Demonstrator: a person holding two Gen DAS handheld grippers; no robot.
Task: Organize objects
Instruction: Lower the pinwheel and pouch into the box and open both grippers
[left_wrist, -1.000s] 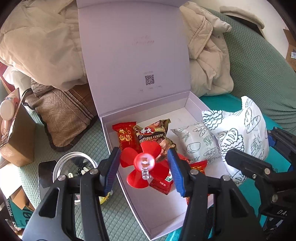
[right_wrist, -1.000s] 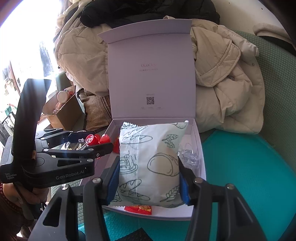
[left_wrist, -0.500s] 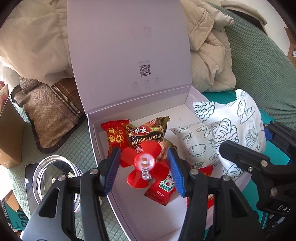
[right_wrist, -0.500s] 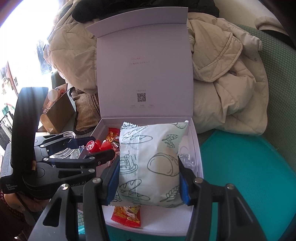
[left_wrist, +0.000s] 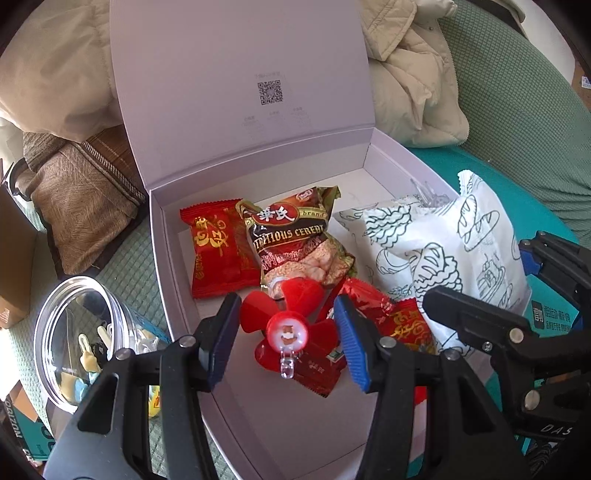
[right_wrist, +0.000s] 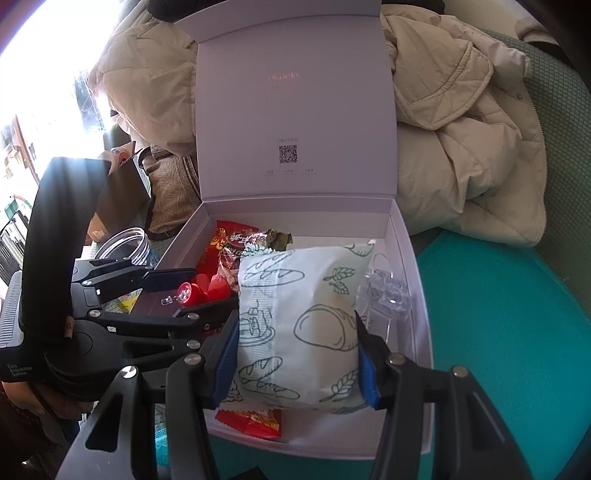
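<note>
Both hand-held grippers have sunk toward the open gift box (left_wrist: 402, 162). The left hand-held gripper (left_wrist: 284, 343) clamps a red toy fan (left_wrist: 288, 328); at 3 o'clock, the right hand-held gripper (right_wrist: 295, 354) clamps a bread packet (right_wrist: 299, 325) over the box.

Two wrist cameras look steeply down, close above the open white box (left_wrist: 280, 435), left view from its left, right view (right_wrist: 410, 280) facing its lid.

A green textured sofa (right_wrist: 554, 122) with a teal cushion (right_wrist: 498, 314); bright daylight at left.
</note>
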